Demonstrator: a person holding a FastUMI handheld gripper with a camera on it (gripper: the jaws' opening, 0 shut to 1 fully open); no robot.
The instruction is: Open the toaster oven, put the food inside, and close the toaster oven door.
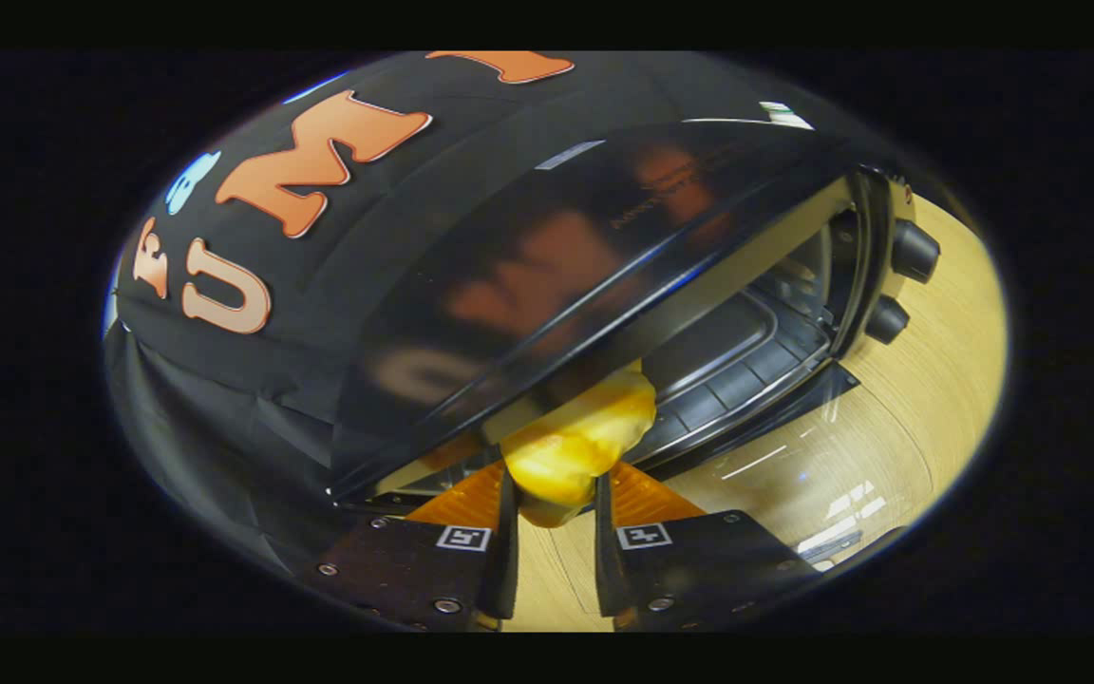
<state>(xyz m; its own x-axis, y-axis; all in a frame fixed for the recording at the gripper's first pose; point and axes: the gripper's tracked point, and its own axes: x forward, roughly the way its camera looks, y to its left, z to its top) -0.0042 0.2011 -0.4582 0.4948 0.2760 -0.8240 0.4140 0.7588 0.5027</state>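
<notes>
Between the jaws, the gripper [555,494] is pinching the yellow food [577,442].
Just beyond, the toaster oven [699,313] is standing open.

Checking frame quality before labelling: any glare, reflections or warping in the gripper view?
Gripper view: strong fisheye bending curves the glossy black toaster oven; its top mirrors blurred shapes from the booth wall; the open glass door carries white glare streaks over the pale wooden table; the yellow bread-like food is sharp, clamped by the gripper.
</notes>
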